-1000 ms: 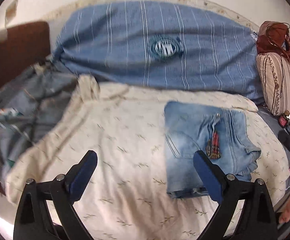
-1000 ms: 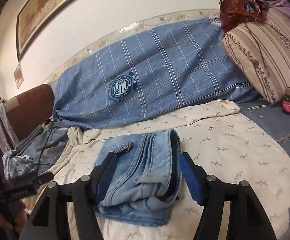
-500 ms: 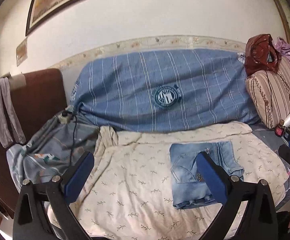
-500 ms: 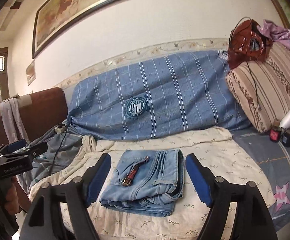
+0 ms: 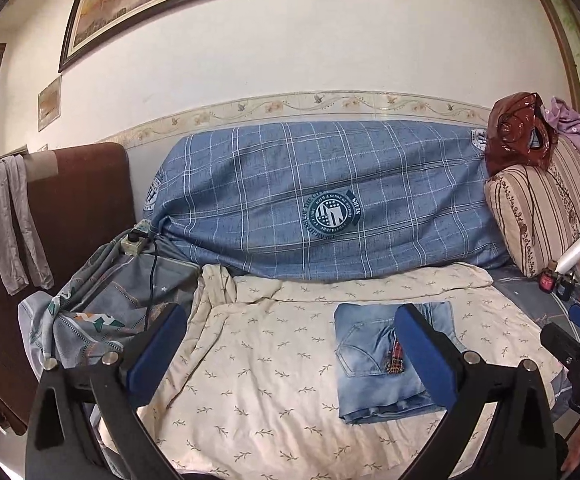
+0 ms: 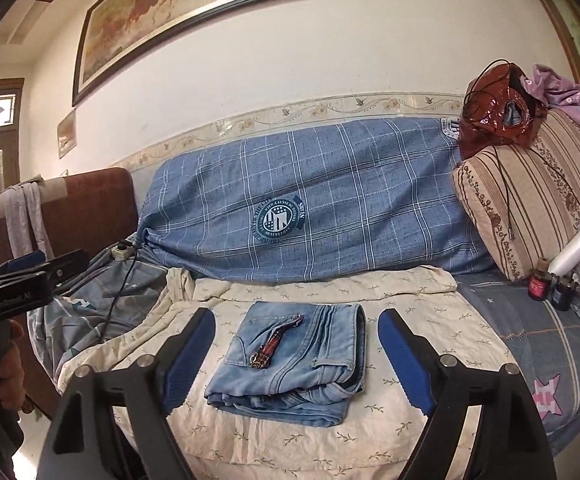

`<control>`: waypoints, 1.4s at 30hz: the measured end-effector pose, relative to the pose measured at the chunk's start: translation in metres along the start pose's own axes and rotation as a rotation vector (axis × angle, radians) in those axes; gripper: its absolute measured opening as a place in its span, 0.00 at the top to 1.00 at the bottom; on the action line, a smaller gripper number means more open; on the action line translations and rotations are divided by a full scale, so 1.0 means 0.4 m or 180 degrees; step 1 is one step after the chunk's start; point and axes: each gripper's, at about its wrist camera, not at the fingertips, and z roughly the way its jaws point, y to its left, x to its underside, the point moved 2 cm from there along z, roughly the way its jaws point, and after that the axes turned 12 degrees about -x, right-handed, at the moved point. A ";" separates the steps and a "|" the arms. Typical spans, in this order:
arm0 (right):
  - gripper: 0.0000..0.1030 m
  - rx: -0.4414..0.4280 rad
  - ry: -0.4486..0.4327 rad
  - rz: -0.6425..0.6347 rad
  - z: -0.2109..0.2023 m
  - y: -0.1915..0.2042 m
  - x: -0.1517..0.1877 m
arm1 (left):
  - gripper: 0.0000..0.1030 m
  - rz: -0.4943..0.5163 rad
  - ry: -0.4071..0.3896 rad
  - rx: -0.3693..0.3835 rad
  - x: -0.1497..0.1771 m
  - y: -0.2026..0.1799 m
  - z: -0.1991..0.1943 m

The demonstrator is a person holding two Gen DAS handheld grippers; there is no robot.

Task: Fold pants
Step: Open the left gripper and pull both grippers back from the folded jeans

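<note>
The light blue jeans [image 6: 293, 364] lie folded into a small rectangle on the cream leaf-print sheet [image 6: 409, 320], with a red patterned strap on top. They also show in the left wrist view [image 5: 373, 356], partly behind my right-hand finger. My left gripper [image 5: 290, 340] is open and empty, held back from the couch with the jeans to its right. My right gripper [image 6: 295, 344] is open and empty, held back and above the jeans, which sit framed between its fingers.
A blue plaid cover [image 5: 329, 200] drapes the couch back. A striped cushion [image 6: 529, 208] with a brown bag [image 6: 497, 108] is at right. Small bottles [image 6: 537, 284] stand on the right seat. A grey bedsheet [image 5: 110, 300] and a cabled switch lie at left.
Both grippers have pulled back and up from the folded jeans. The views widened to show the wall and picture frame. The jeans have not moved.
</note>
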 end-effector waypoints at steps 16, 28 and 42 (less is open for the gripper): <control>0.16 -0.0001 0.0077 0.0063 0.024 -0.001 0.020 | 0.00 -0.0065 0.0082 -0.0100 0.020 0.037 0.037; 0.17 0.0031 0.0133 0.0126 0.042 -0.010 0.032 | 0.00 -0.0198 0.0195 -0.0070 0.032 0.070 0.068; 0.17 0.0042 0.0138 0.0109 0.052 -0.001 0.036 | 0.00 -0.0201 0.0179 -0.0198 0.038 0.091 0.082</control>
